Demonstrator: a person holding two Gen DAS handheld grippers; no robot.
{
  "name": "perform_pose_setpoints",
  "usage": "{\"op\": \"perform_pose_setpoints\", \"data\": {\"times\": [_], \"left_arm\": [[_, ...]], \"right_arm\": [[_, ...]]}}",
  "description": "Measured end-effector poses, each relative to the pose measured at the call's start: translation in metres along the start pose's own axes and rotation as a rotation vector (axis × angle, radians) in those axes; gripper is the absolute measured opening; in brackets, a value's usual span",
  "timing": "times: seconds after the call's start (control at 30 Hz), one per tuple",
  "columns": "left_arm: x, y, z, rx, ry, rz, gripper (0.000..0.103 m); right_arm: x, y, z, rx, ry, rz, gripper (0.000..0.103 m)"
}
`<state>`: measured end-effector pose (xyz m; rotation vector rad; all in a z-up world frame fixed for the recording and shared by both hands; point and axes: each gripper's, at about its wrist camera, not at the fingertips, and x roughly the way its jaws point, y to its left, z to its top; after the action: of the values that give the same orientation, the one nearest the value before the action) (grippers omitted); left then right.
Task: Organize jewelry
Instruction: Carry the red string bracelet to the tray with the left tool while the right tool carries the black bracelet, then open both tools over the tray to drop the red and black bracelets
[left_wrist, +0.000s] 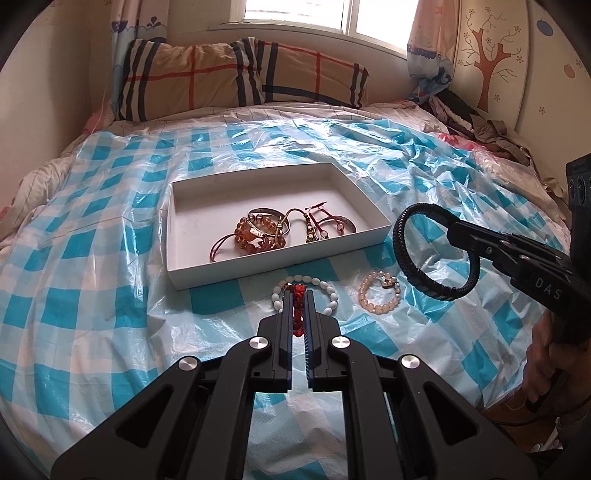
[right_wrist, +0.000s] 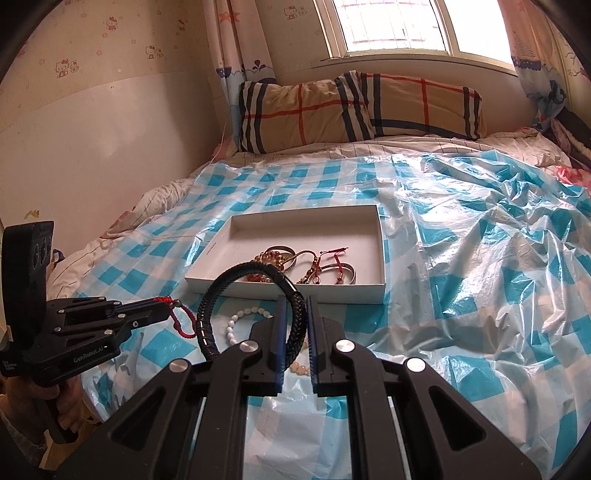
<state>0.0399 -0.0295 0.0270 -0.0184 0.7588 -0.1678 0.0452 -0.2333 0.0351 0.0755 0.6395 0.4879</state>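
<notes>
While both sets of jaws are clenched, each grasps one piece of jewelry above the bed. The left gripper (left_wrist: 298, 295) pinches a red braided cord (left_wrist: 298, 310) between its two fingers; in the right wrist view the cord's loop (right_wrist: 183, 317) hangs free from the tips. The right gripper (right_wrist: 294, 301) clamps a black braided bracelet (right_wrist: 243, 291), whose ring stands upright and projects to the left of the jaws.

Directly below the left jaws, a white bead bracelet (left_wrist: 325, 291) lies on the blue-and-white checked plastic sheet (left_wrist: 92, 288). Just beside it, to the right, lies a pale pink bead bracelet (left_wrist: 373, 295); the two do not touch.

Beyond these, a shallow white box (left_wrist: 184, 229) rests on the sheet. It contains amber beads (left_wrist: 255, 236), metal bangles and red cords, all tangled together in its near half.

A striped pillow (left_wrist: 236, 77) lies at the head of the bed, under the window (left_wrist: 325, 14).
</notes>
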Motion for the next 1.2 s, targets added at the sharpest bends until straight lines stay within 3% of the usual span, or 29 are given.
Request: {"op": "perform_pose_setpoints", "data": {"times": [1.2], "left_arm": [[0.038, 0.019, 0.065, 0.015, -0.11, 0.05, 0.005]], "right_arm": [[0.068, -0.017, 0.045, 0.058, -0.067, 0.034, 0.011]]}}
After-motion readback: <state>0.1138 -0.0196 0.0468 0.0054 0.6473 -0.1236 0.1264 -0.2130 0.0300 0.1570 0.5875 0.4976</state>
